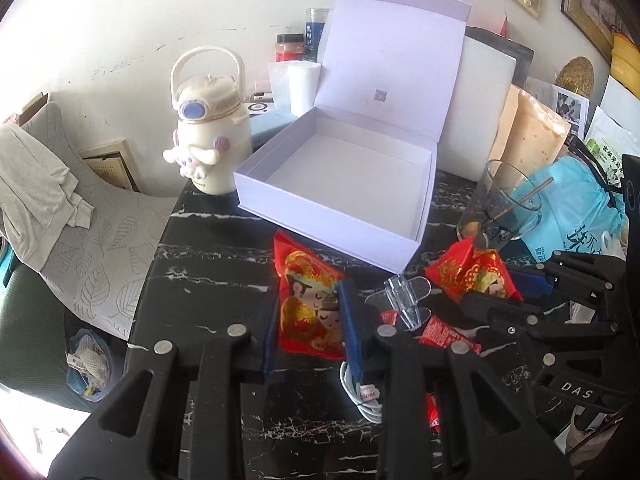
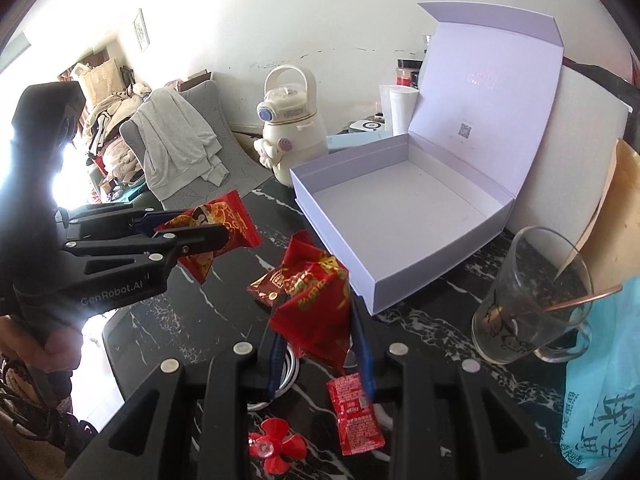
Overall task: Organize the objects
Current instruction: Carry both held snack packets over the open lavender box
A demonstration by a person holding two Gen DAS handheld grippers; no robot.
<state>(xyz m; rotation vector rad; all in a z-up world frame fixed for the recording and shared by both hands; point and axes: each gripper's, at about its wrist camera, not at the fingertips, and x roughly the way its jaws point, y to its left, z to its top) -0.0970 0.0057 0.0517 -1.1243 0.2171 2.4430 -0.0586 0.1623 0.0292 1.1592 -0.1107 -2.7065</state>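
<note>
Red snack packets [image 1: 310, 304], two of them, each clamped in a gripper above the black marble table [image 1: 208, 280].

Left gripper [image 1: 308, 320]: blue-padded fingers [image 1: 349, 328] pressed together on the sides of one gold-printed red packet, held off the table at 6 o'clock in the left wrist view. Seen from the right wrist camera at 9 o'clock, gripping that same packet [image 2: 216, 232], with a hand [image 2: 60, 344] around its black handle.

Right gripper [image 2: 320, 336]: fingers closed on a second red packet [image 2: 316, 300], crumpled, hanging between the pads at the centre of its own view. Seen from the left camera at 3 o'clock with that packet [image 1: 472, 276].

Lying on the table beneath: a small red sachet [image 2: 354, 416] at 6 o'clock, a red plastic propeller [image 2: 268, 450] beside it, a white cable [image 1: 360, 396], a clear plastic clip [image 1: 404, 300].

Beyond, at 12 o'clock: open white gift box [image 1: 344, 192], empty, lid standing upright behind. At 10 o'clock of the box, a cream cartoon water bottle [image 1: 208, 132] with handle. At 3 o'clock, a glass mug [image 2: 528, 300] with a metal spoon inside, and a light blue plastic bag [image 2: 604, 380] just beside. Off the table at 9 o'clock, a grey chair [image 1: 100, 240] draped with a pale garment [image 1: 36, 188].
</note>
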